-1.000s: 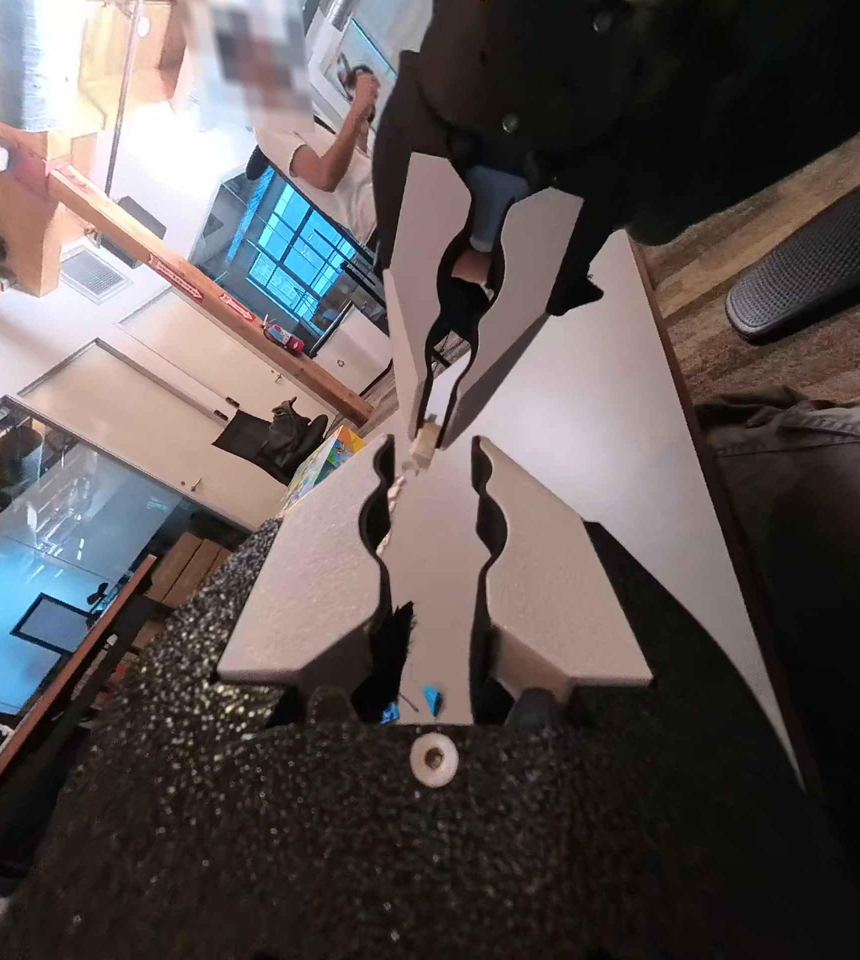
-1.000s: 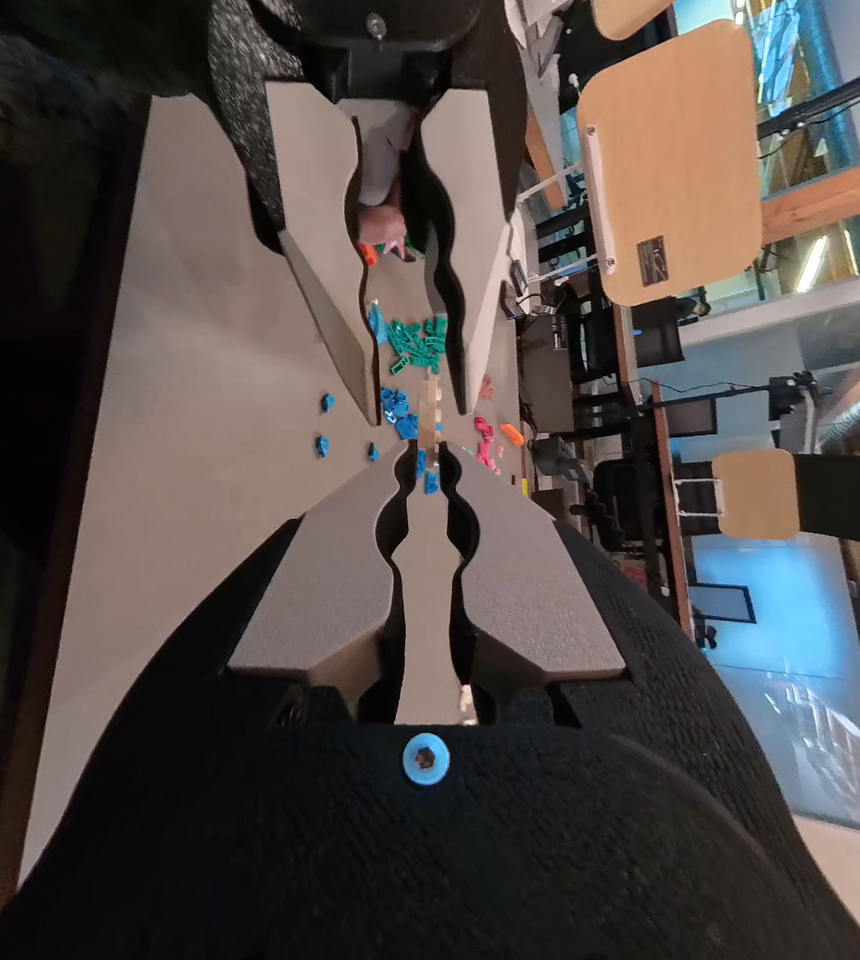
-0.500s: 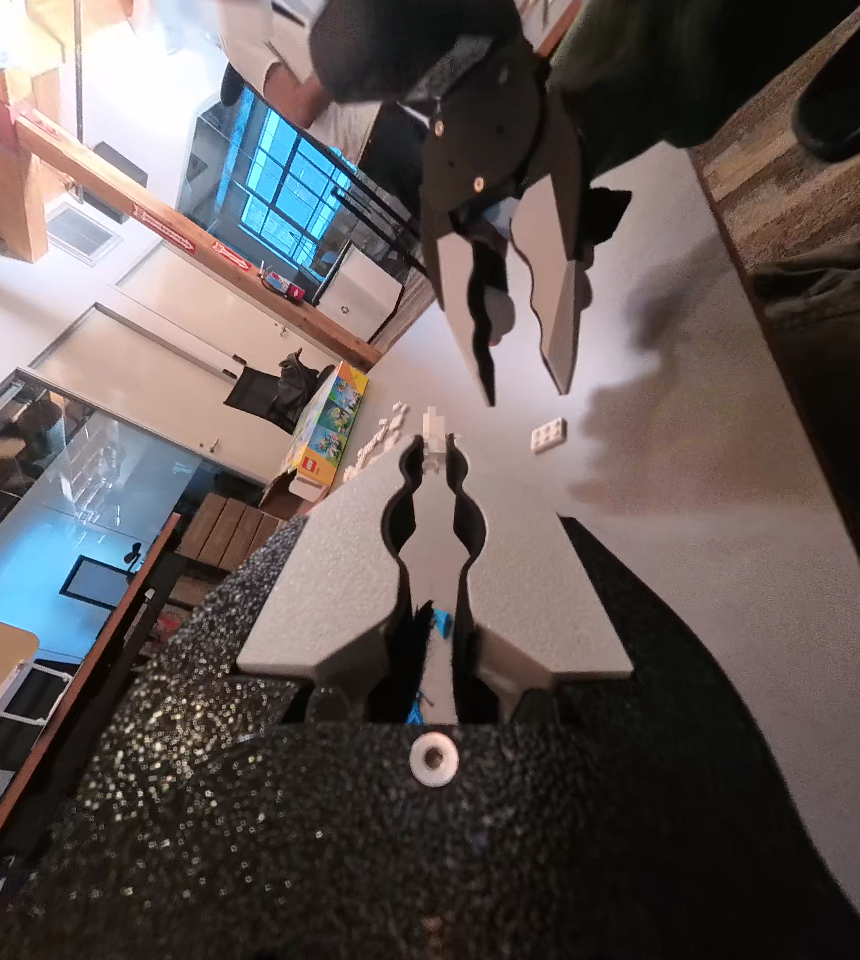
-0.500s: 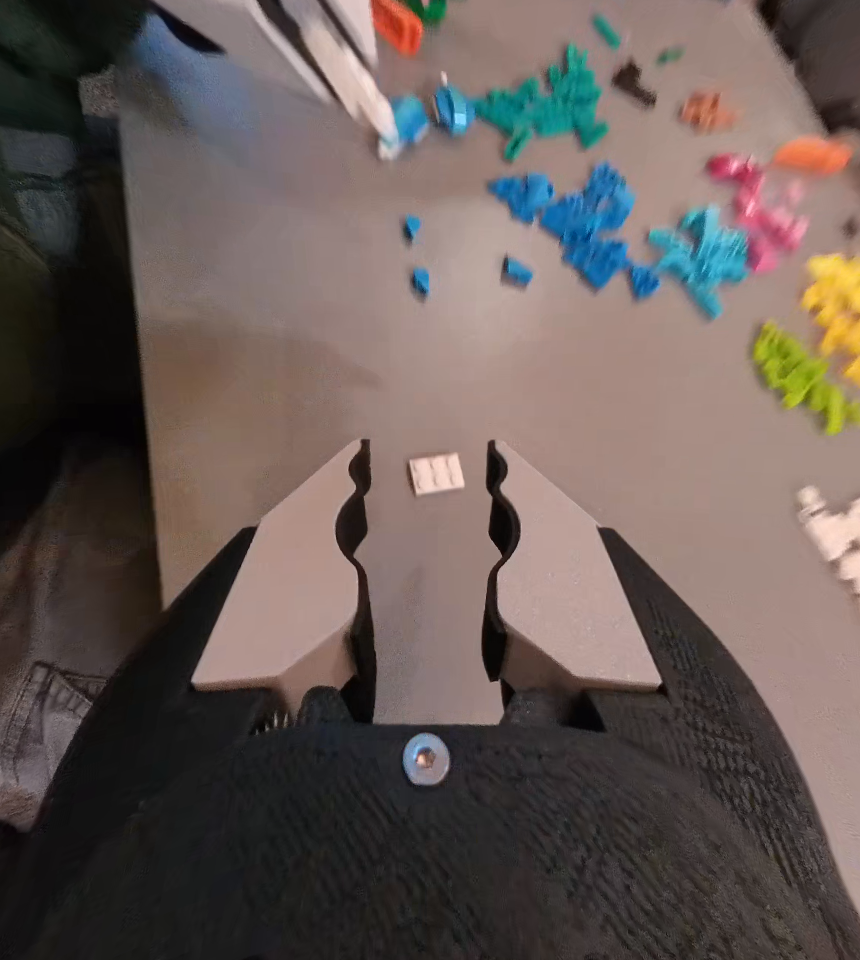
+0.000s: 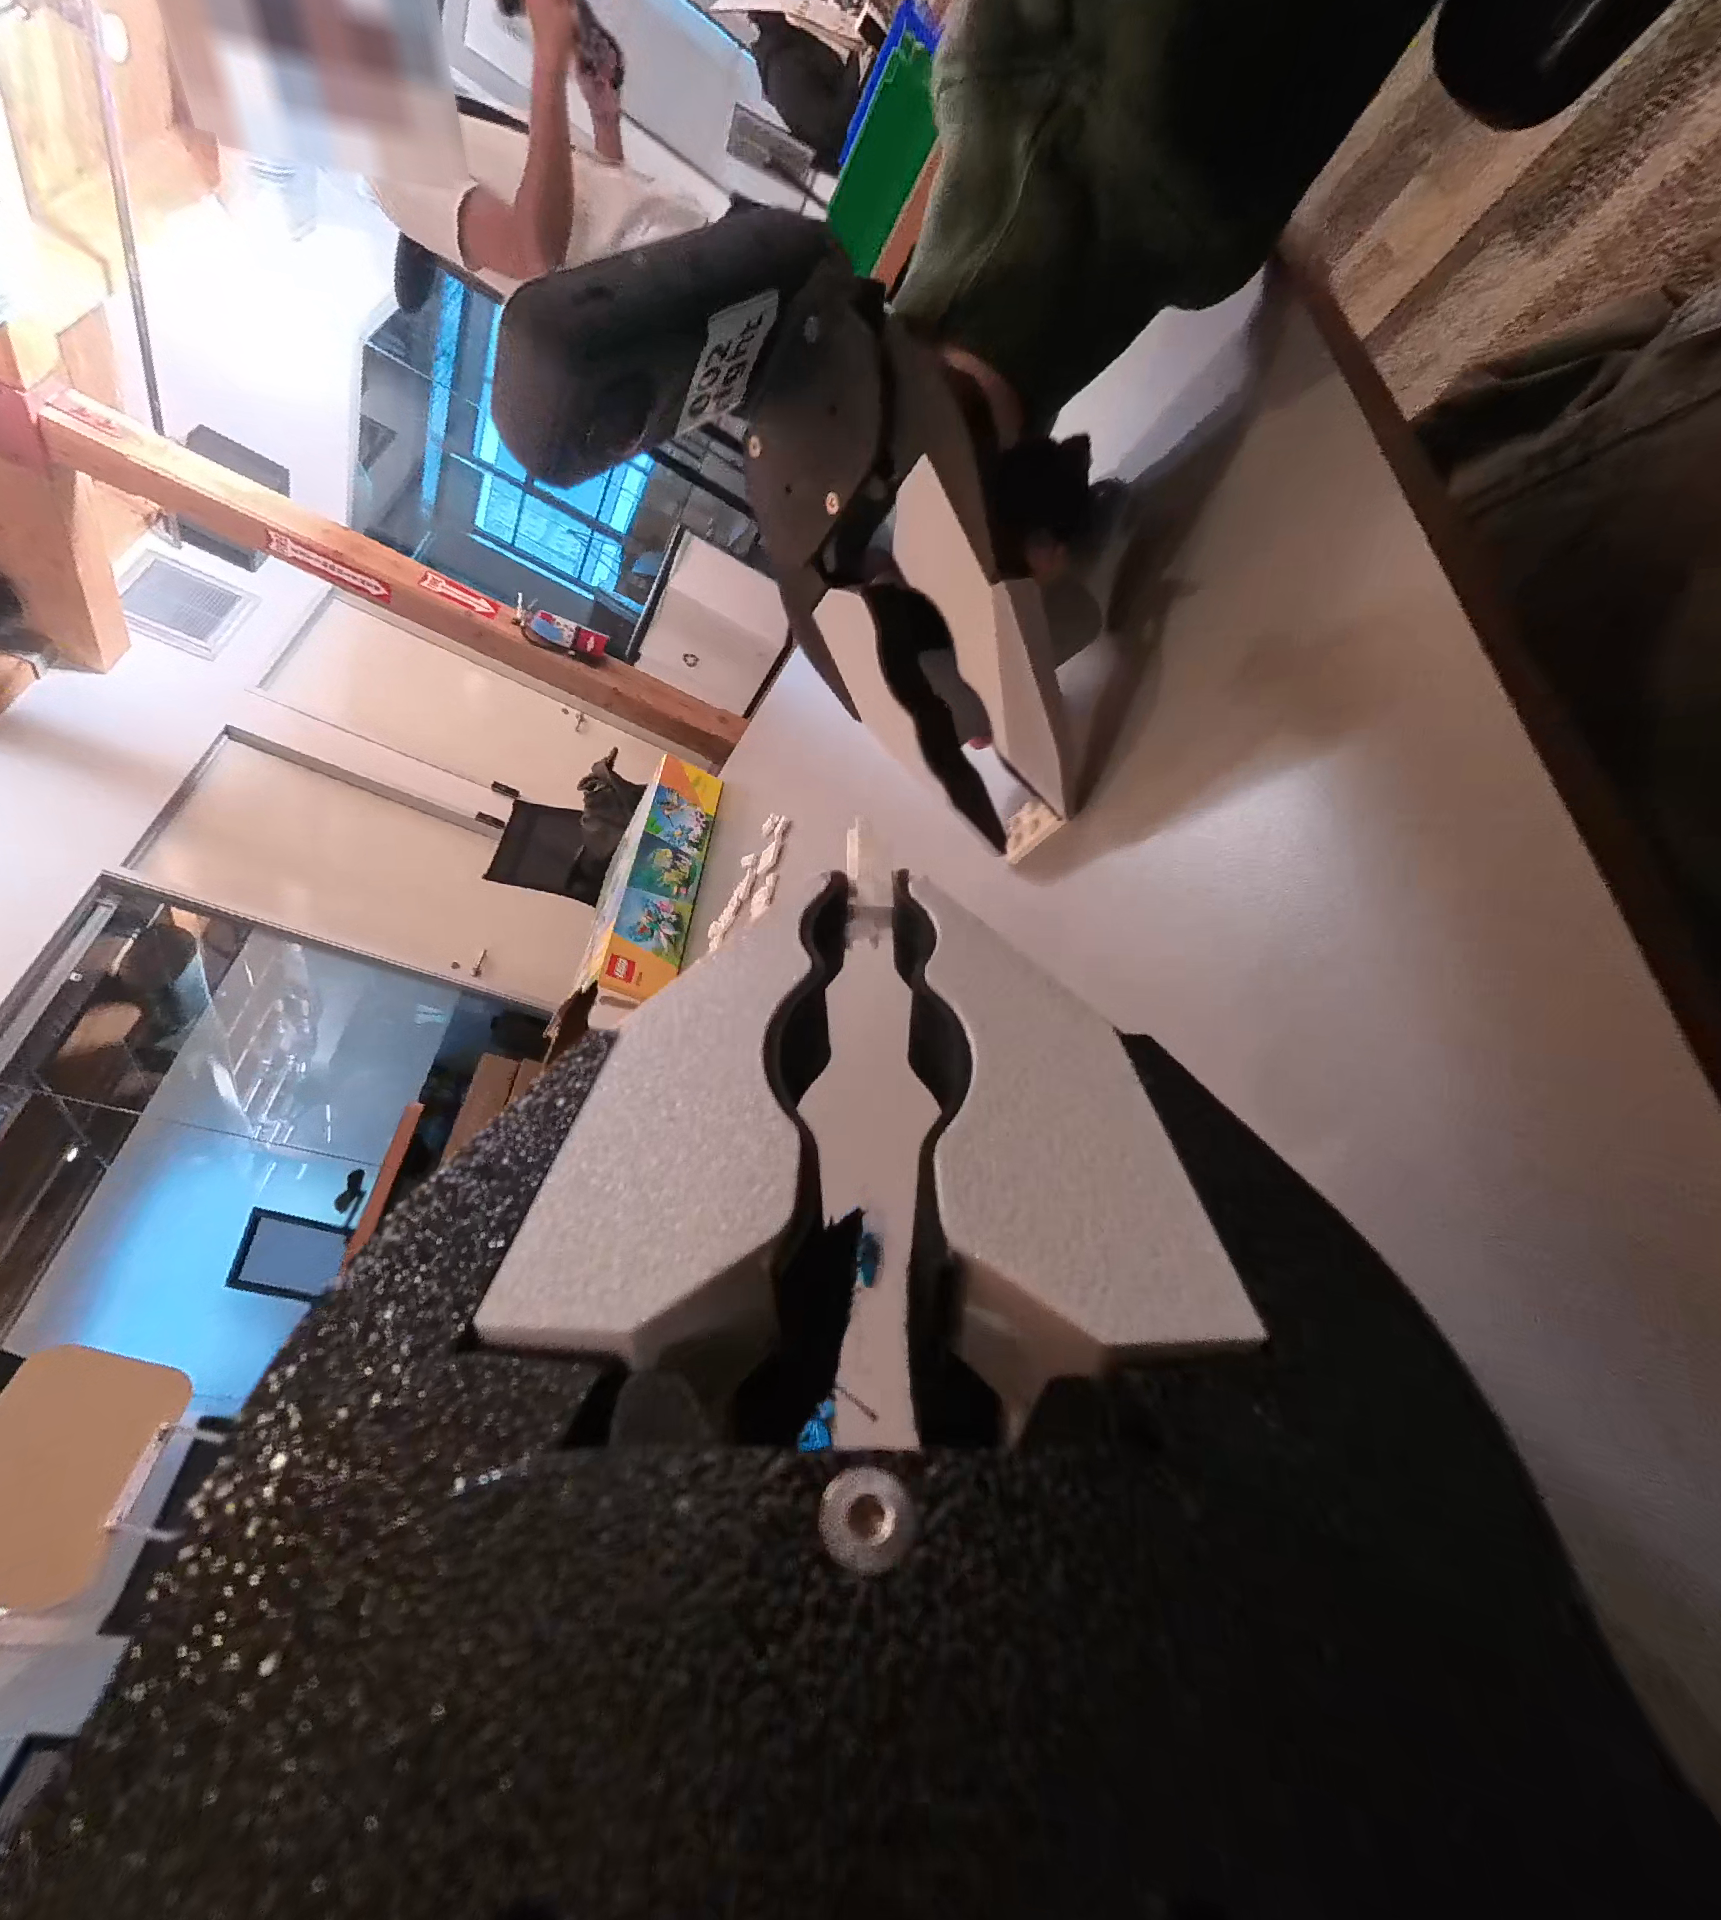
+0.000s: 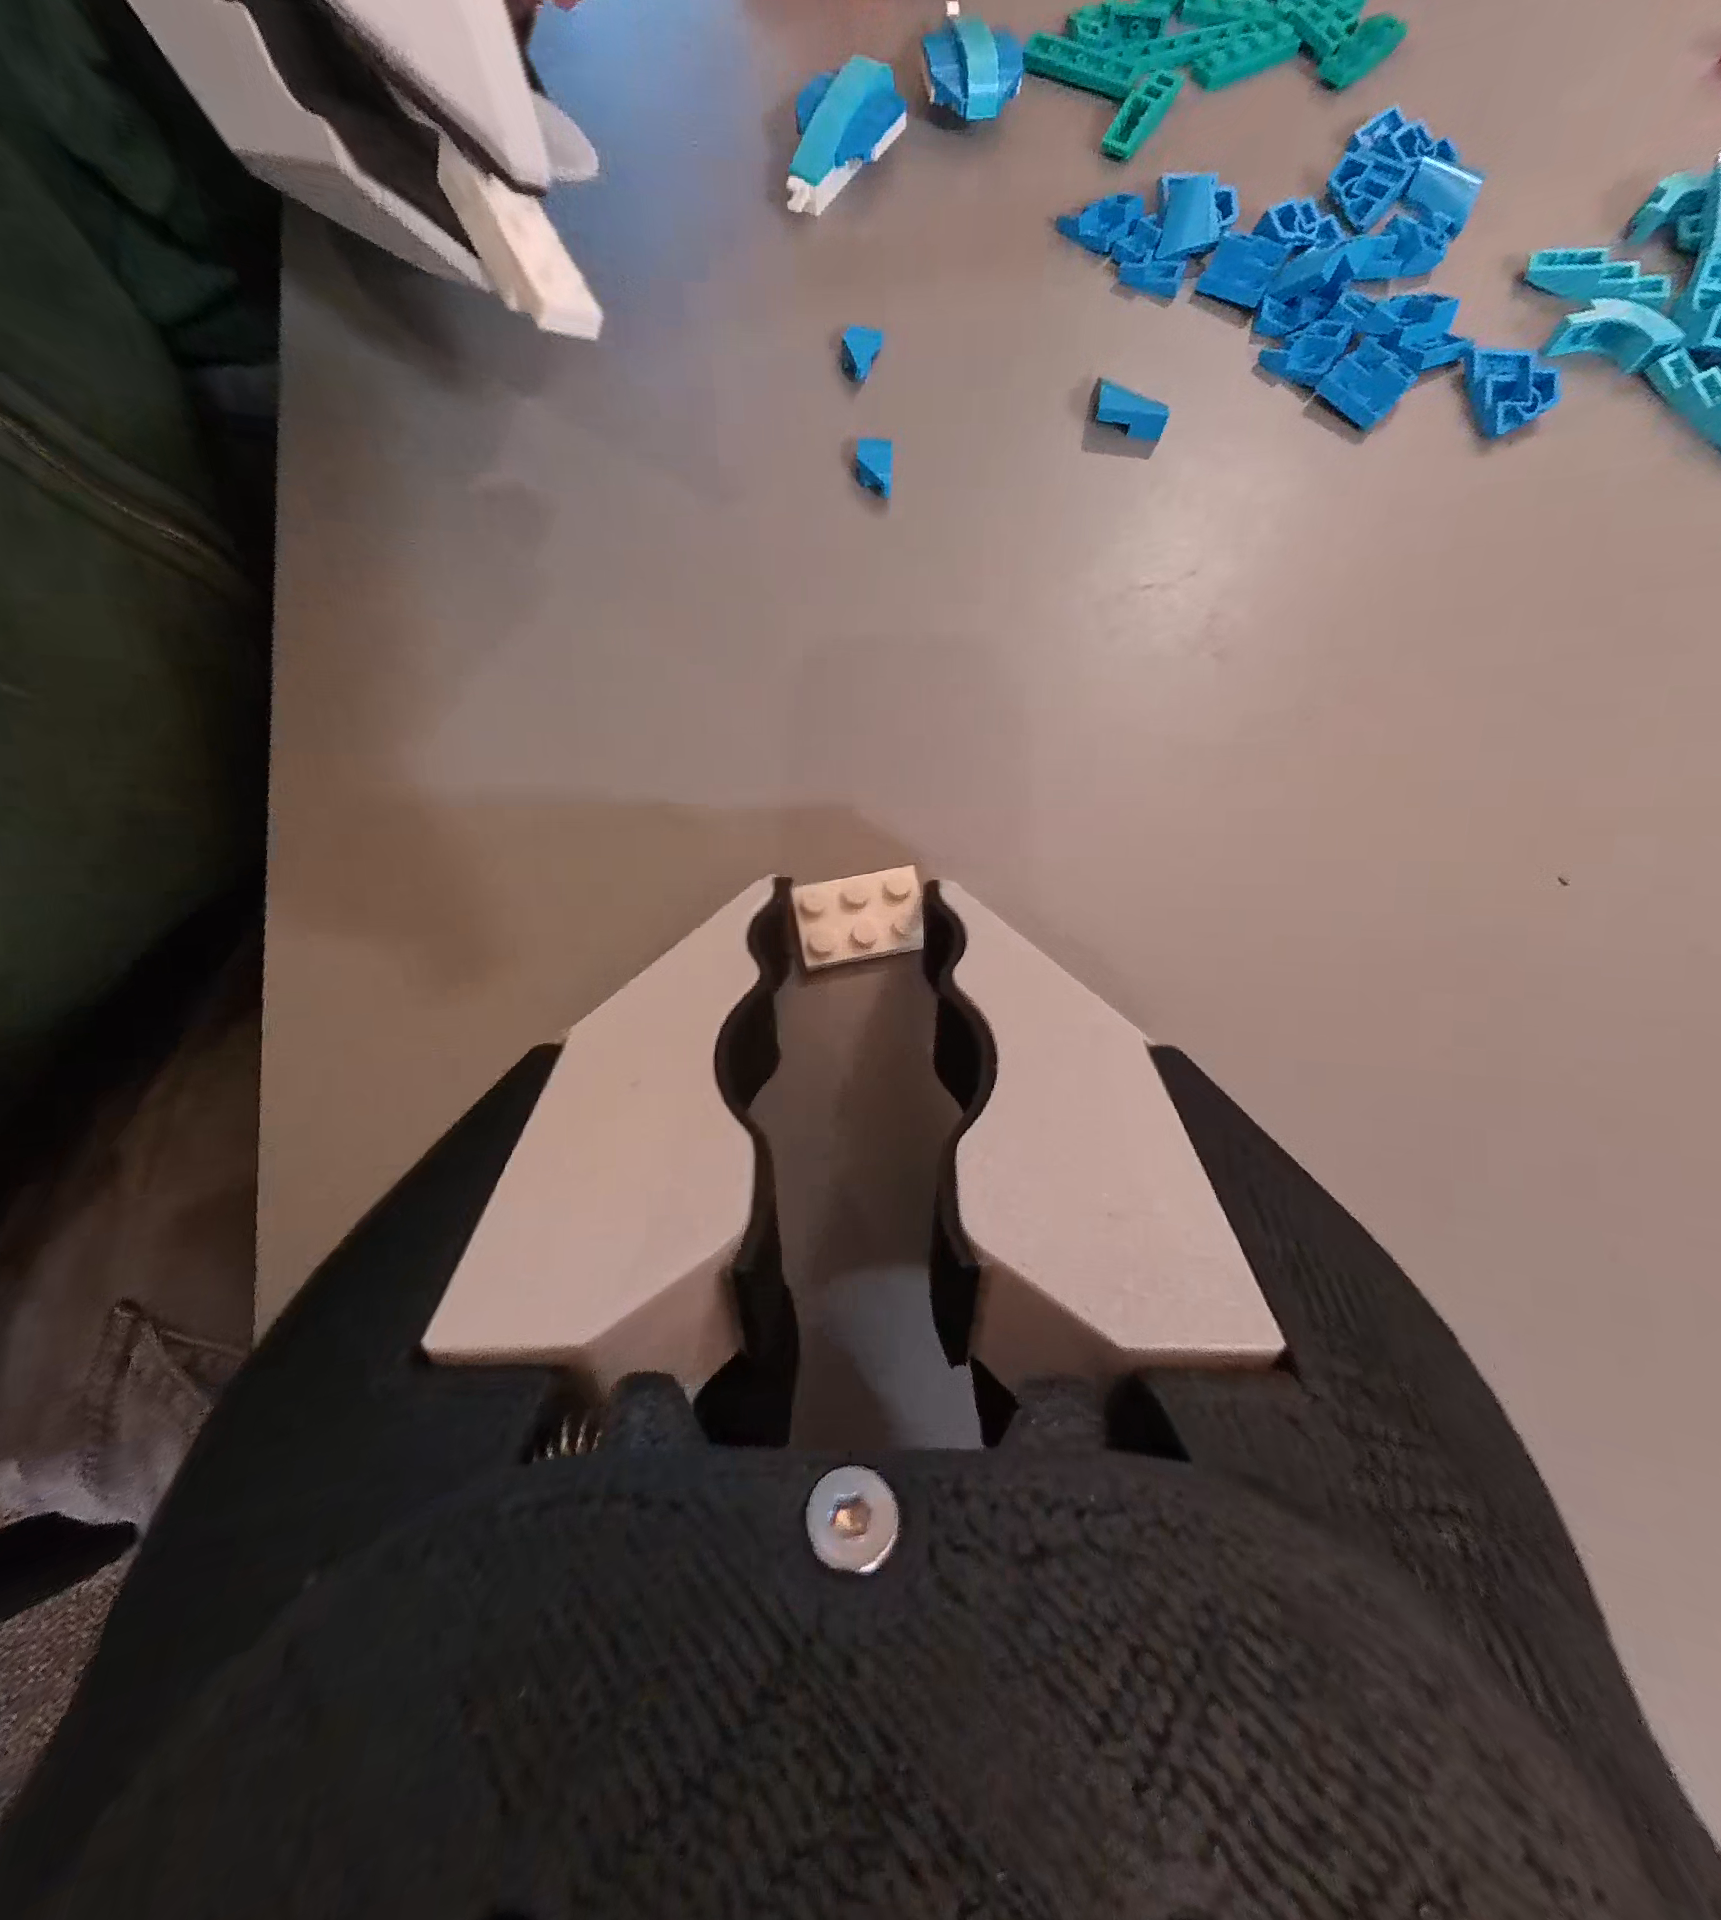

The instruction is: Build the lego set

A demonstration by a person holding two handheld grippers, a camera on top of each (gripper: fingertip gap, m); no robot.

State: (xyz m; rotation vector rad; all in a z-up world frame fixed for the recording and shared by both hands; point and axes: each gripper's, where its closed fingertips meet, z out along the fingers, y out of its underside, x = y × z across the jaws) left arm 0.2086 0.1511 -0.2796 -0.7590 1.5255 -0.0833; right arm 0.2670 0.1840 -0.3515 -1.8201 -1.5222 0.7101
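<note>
My right gripper (image 6: 856,902) is down at the grey table (image 6: 1251,935), its fingertips closed against both sides of a white 2x3 plate (image 6: 858,916) that lies studs up. In the left wrist view the same plate (image 5: 1035,828) sits at the right gripper's tips on the table. My left gripper (image 5: 871,896) is shut on a long white brick assembly (image 5: 864,873) and holds it in the air. In the right wrist view the left gripper (image 6: 482,197) hangs at the top left with the white piece (image 6: 539,265) sticking out.
Loose piles lie ahead of the right gripper: blue (image 6: 1334,301), teal (image 6: 1708,301), green (image 6: 1220,47), and a small blue-and-white build (image 6: 840,135). Two stray blue bits (image 6: 866,405) lie nearer. The table edge (image 6: 272,727) runs along the left. A set box (image 5: 653,883) stands far off.
My right gripper let go of the white assembly, swung down to the table and closed around the white 2x3 plate. My left gripper shut on the assembly and holds it alone.
</note>
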